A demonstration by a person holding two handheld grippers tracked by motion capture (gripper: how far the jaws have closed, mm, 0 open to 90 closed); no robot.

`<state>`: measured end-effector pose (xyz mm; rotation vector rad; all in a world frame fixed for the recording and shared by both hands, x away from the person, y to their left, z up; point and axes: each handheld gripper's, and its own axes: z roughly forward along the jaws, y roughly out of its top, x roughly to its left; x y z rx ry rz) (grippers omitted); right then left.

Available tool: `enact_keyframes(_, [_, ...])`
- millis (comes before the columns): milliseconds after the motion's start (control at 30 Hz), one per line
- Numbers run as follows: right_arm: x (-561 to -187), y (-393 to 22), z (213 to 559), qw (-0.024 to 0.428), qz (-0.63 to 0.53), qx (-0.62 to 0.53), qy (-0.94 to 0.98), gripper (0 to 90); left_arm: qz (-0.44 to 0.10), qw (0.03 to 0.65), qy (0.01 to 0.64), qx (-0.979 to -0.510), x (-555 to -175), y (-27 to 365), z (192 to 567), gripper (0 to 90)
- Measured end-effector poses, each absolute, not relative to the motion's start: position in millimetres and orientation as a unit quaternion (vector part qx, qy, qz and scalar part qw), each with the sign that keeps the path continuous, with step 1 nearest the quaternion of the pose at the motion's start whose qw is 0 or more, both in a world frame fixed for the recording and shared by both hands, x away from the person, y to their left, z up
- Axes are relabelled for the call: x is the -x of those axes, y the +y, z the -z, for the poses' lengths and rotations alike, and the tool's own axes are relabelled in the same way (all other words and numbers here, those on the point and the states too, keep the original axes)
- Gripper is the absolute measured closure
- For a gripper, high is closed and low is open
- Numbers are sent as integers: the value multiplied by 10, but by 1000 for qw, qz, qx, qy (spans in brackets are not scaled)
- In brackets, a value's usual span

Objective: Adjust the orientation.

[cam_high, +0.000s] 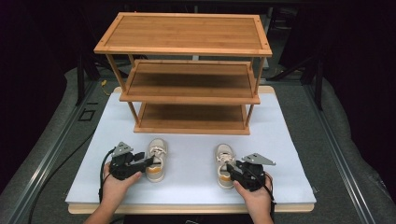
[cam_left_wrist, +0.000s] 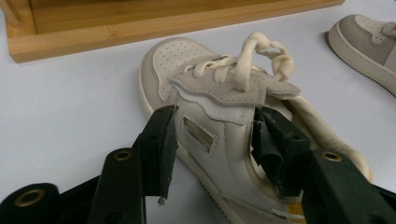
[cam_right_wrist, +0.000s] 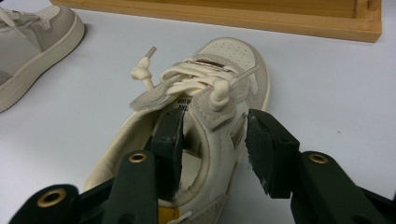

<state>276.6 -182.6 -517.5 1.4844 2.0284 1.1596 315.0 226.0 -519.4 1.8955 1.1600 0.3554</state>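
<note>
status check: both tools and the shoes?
Left tool open, jaws astride left shoe collar wall. Right tool open, one jaw inside right shoe. Rack ahead, path clear.

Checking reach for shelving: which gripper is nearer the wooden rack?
Left, narrowly. The left gripper sits at the left shoe, slightly closer to the rack; the right gripper is farther back.

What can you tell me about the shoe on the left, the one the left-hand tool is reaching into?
The left shoe is a small cream sneaker with grey suede-like patches, a perforated toe, thick knotted cream laces and a yellow-orange heel patch. It looks like smooth leather. It stands upright on the white table top, toe toward the wooden rack, not touching it. The left gripper has its jaws astride the shoe's side wall, one outside, one inside the opening; I cannot tell whether they are pinching yet.
</note>
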Motion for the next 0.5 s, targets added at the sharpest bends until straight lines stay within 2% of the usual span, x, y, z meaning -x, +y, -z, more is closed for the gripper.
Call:
enact_keyframes(100, [-2786, -1829, 5186, 181, -413, -529, 719, 576, -135, 424, 468, -764, -3178, 2235, 5215, 546])
enact_keyframes(133, [-2790, -1842, 5185, 180, -412, -534, 716, 614, -132, 420, 470, -764, -3196, 2236, 5207, 569])
enact_keyframes(167, [-2790, -1842, 5185, 180, -412, -534, 716, 614, -132, 420, 470, -764, -3196, 2236, 5207, 576])
enact_keyframes(300, [-2803, -1833, 5186, 165, -422, -544, 706, 632, -129, 421, 475, -762, -3202, 2211, 5202, 585])
enact_keyframes(500, [-2838, -1632, 5182, 171, -419, -536, 713, 652, -117, 425, 467, -766, -3194, 2053, 5201, 587])
